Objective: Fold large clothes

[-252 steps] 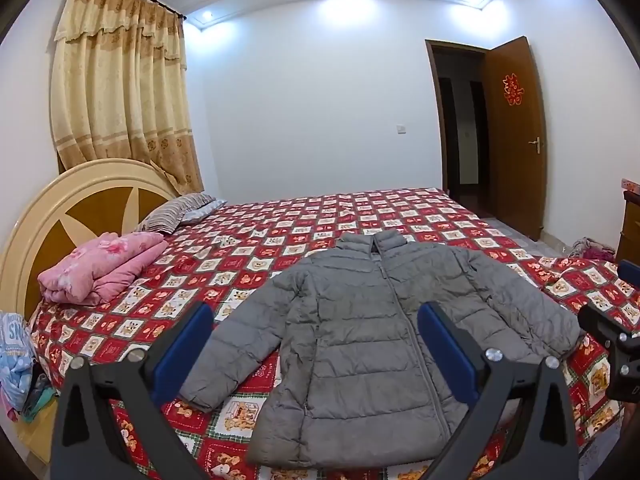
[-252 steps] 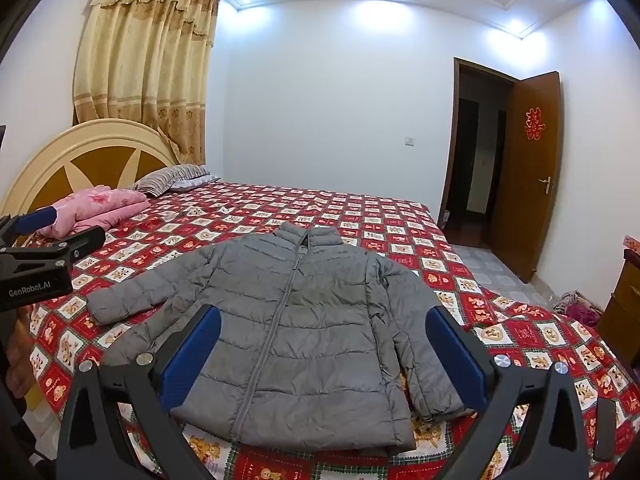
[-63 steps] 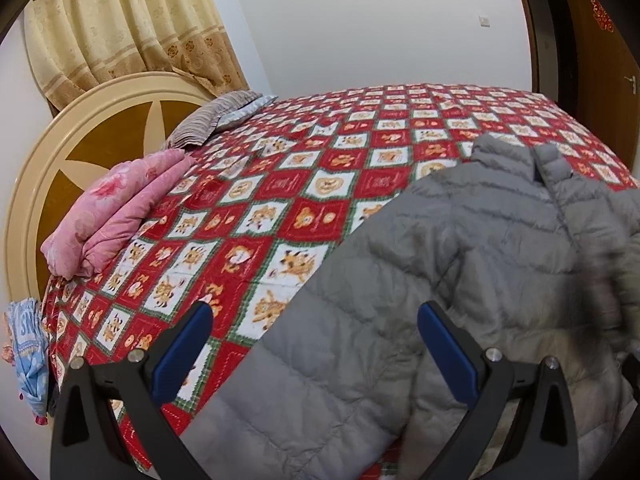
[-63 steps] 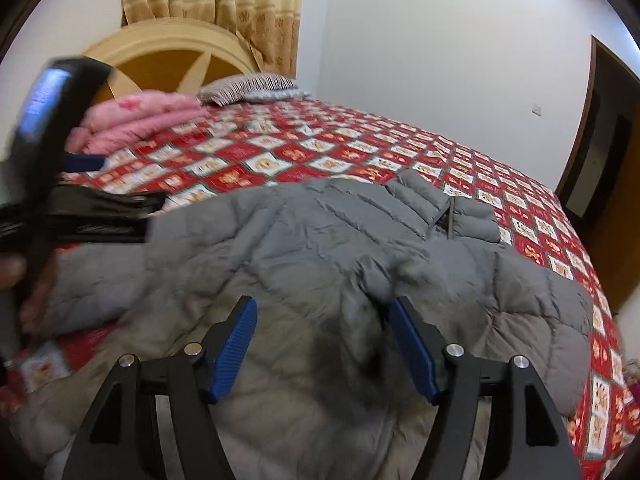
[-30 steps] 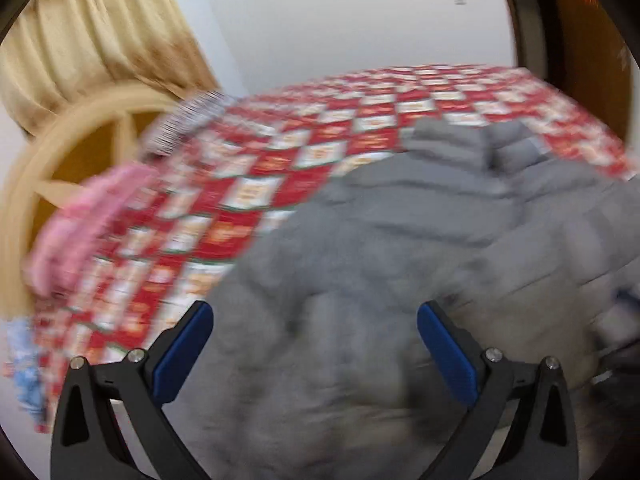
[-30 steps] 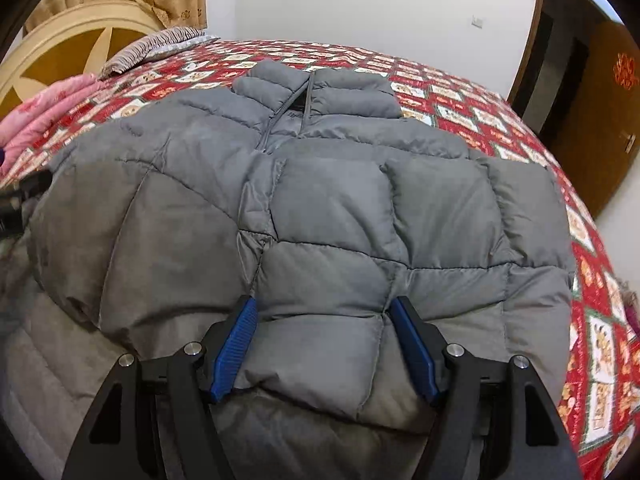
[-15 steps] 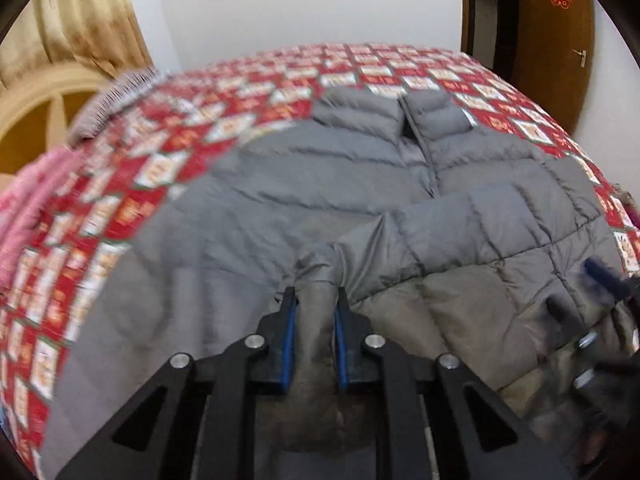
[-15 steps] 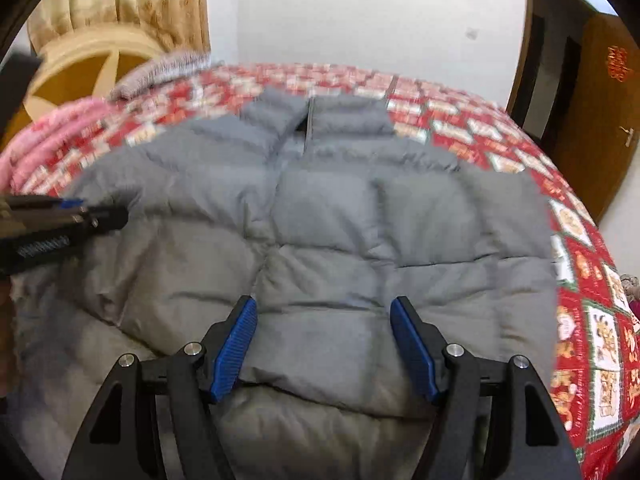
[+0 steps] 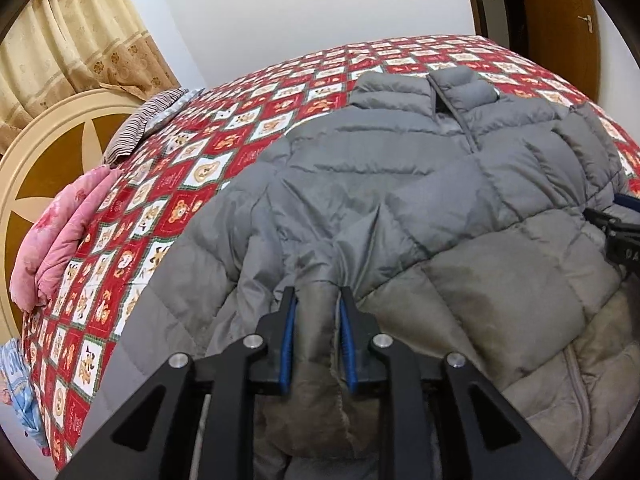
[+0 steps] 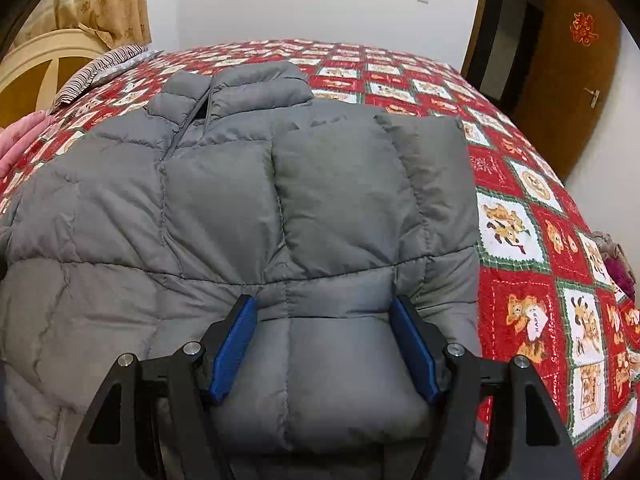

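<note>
A grey puffer jacket (image 9: 420,184) lies front up on the bed, collar at the far end. My left gripper (image 9: 317,300) is shut on the cuff of its left sleeve (image 9: 320,344), which is drawn across the body. The jacket also shows in the right wrist view (image 10: 224,208), where the right sleeve (image 10: 360,200) lies folded over the chest. My right gripper (image 10: 323,312) is partly open with its blue pads on either side of that sleeve's lower part, not clamping it. The right gripper shows at the right edge of the left wrist view (image 9: 620,236).
The bed has a red patterned quilt (image 9: 248,120) and a round cream headboard (image 9: 44,152). A folded pink blanket (image 9: 60,232) and a striped pillow (image 9: 144,128) lie near the headboard. A brown door (image 10: 568,80) stands open at the right.
The right sleeve has been folded over the chest. My left gripper closed on the left sleeve cuff and carried it over the body. The right gripper holds its width over the folded sleeve.
</note>
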Tool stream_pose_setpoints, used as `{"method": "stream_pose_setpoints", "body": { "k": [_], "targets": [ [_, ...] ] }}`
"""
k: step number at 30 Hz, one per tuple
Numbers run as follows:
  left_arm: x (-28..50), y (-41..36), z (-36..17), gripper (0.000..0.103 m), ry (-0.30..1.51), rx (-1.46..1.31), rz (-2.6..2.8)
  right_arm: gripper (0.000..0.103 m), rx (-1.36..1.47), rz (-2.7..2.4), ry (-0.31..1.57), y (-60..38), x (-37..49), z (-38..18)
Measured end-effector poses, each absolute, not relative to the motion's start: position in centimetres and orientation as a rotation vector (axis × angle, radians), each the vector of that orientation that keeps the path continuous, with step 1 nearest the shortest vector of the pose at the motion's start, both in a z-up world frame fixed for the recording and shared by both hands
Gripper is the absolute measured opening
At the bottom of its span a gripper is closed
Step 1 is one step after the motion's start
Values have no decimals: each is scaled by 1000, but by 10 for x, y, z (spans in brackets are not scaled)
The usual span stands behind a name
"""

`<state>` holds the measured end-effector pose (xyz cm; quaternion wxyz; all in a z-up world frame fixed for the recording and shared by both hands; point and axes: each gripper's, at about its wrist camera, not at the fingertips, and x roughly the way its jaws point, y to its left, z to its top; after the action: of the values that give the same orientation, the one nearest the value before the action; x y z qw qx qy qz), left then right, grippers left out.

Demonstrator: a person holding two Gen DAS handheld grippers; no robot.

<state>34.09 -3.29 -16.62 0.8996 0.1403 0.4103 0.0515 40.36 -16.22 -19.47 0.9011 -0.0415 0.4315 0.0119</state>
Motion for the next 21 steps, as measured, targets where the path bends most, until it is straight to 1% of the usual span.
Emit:
{"method": "stream_pose_setpoints", "body": {
  "k": [1,2,3,4,5,6,8,11,14,17,21],
  "targets": [
    [341,-33,-169,31,852,298,113,70,-89,23,898,-162,404,-194],
    [342,-33,-171,40,851,301,117,70,-96,22,905,-162,405,-193],
    [341,-33,-172,52,850,301,120,70,-101,18,910,-161,405,-191],
    [341,-31,-174,57,849,295,131,70,-106,1,913,-161,402,-185],
    [341,-29,-176,66,845,286,140,70,-99,-17,895,-160,396,-175],
    [341,-28,-178,69,843,277,143,70,-85,-14,863,-156,388,-166],
    [342,-28,-182,70,849,266,143,72,-80,36,799,-141,374,-147],
    [342,-28,-185,71,846,267,143,73,-79,137,772,-113,366,-143],
    [343,-27,-188,74,850,259,139,73,-124,152,802,-92,370,-167],
    [344,-26,-190,77,848,251,132,74,-104,162,857,-90,376,-197],
    [346,-27,-193,80,850,249,129,76,-112,154,857,-89,378,-199]
  ]
}}
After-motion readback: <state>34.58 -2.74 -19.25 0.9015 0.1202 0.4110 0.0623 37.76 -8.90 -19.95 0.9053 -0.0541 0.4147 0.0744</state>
